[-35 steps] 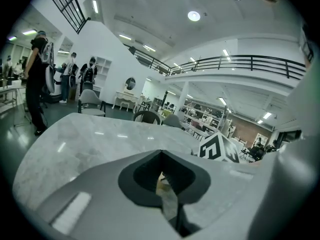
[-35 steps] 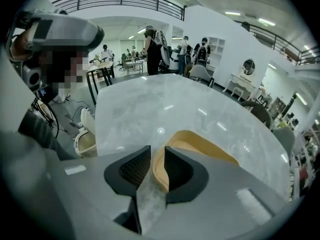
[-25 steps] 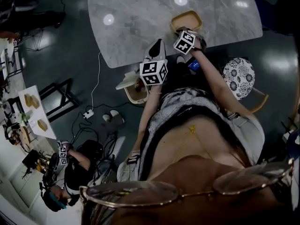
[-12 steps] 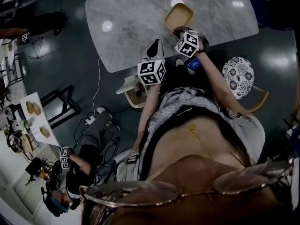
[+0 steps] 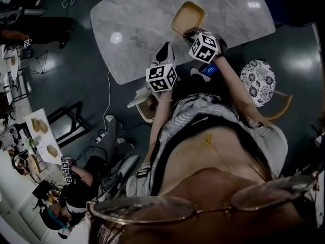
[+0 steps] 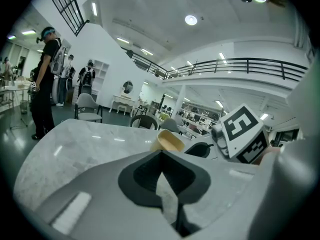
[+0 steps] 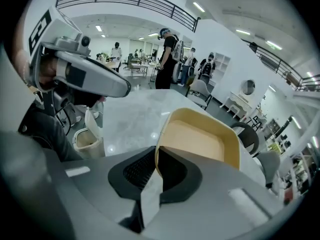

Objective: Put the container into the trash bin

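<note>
The container (image 5: 188, 17), a single shallow tan tray with rounded corners and a smooth, matte inside, was tilted above the near part of the grey-veined marble table (image 5: 142, 19). Its thin rim was pinched in the right gripper (image 5: 193, 33), whose ribbed dark pads closed on that wall in the right gripper view (image 7: 156, 159). The left gripper (image 5: 165, 50) was beside it over the table edge, carrying nothing, its jaws pressed together at the tips. Each of the two grippers bore one cube of black-and-white square markers. One trash bin (image 5: 147, 105), beige and round-mouthed with a pale lid tipped up, stood on the dark glossy floor below the table edge, just beside the person's legs.
</note>
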### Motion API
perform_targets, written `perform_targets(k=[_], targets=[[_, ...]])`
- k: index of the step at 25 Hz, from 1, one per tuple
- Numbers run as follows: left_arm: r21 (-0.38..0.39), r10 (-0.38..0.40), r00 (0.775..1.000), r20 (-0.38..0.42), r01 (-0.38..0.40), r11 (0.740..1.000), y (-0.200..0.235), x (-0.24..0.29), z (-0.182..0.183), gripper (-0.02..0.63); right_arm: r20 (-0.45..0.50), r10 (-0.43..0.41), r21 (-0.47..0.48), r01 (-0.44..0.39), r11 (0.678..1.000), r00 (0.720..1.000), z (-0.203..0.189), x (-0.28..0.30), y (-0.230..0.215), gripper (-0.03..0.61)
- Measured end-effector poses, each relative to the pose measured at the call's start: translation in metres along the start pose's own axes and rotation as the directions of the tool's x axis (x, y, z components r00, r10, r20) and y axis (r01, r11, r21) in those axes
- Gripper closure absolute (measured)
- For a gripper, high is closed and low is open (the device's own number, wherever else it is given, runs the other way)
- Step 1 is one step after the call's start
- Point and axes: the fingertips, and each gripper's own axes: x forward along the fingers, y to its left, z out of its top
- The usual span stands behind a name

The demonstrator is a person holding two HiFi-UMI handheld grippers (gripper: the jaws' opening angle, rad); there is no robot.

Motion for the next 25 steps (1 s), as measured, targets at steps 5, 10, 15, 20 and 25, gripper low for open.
perform_targets(k=[5, 10, 15, 20, 25], targets=[[0.000, -0.002, 1.000, 0.008, 0.002, 1.000, -0.006, -0.003, 0.001, 0.612, 0.025, 0.024, 0.035, -0.025, 0.999, 0.999, 0.003, -0.016, 0.007, 0.535], [0.005, 0.007, 1.000, 0.016, -0.007, 1.000, -0.011, -0.005, 0.000, 0.612, 0.058, 0.054, 0.036, -0.056, 0.998, 0.997, 0.006, -0.031, 0.014, 0.535], [-0.001, 0.052, 0.998, 0.026, -0.052, 0.999, -0.010, -0.009, 0.001, 0.612, 0.107, 0.085, 0.021, -0.088, 0.996, 0.991, 0.019, -0.048, 0.015, 0.535], [-0.025, 0.100, 0.993, 0.058, -0.099, 0.995, -0.012, -0.023, 0.004, 0.612, 0.152, 0.116, -0.004, -0.117, 0.993, 0.982, 0.032, -0.066, 0.021, 0.535], [-0.071, 0.161, 0.980, 0.121, -0.153, 0.986, -0.015, -0.054, 0.011, 0.612, 0.195, 0.201, -0.052, -0.194, 0.980, 0.960, 0.046, -0.073, 0.039, 0.535]])
